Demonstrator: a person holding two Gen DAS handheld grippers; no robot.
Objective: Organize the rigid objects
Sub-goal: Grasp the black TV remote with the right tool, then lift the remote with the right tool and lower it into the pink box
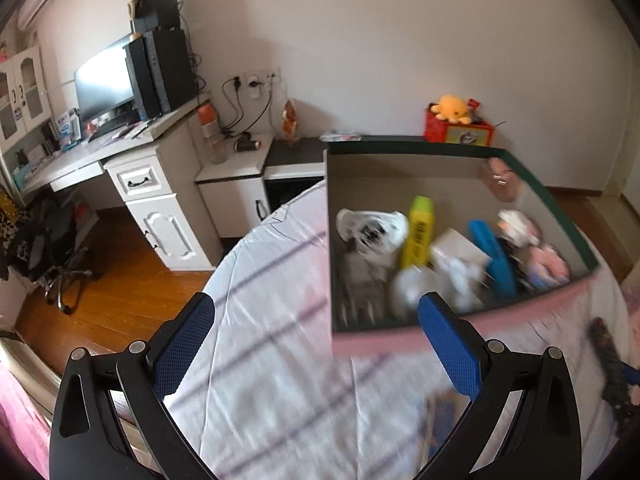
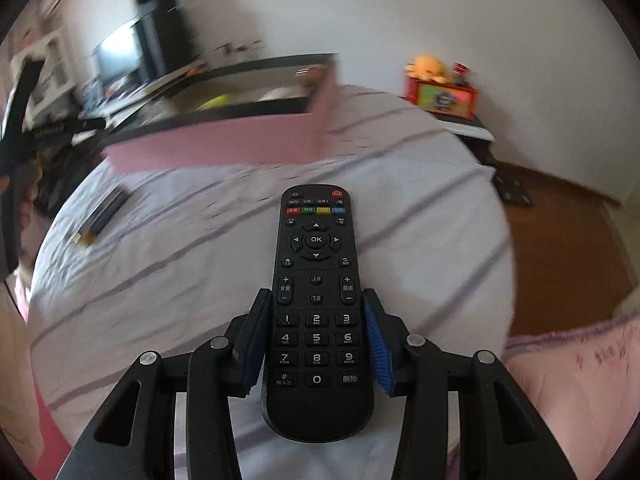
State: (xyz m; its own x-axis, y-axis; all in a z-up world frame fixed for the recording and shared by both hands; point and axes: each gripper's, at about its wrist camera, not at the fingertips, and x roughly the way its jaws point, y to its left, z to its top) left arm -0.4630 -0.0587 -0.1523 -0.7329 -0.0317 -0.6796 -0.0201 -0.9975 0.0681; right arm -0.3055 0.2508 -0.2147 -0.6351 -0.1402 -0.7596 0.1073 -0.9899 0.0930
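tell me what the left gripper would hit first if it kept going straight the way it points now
Probably the bedsheet. The left gripper is open and empty, aimed downward at the bed, just left of the pink-fronted box. The box's near corner sits close to that line, but blur and unclear depth leave it uncertain.

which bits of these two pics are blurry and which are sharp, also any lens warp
Left wrist view: the box and its contents are smeared, the desk at far left stays fairly crisp. Right wrist view: the remote clamped in the right gripper is sharp, the pink box and room behind streak sideways. Both views bend the bed edge and walls, with dark vignette corners.
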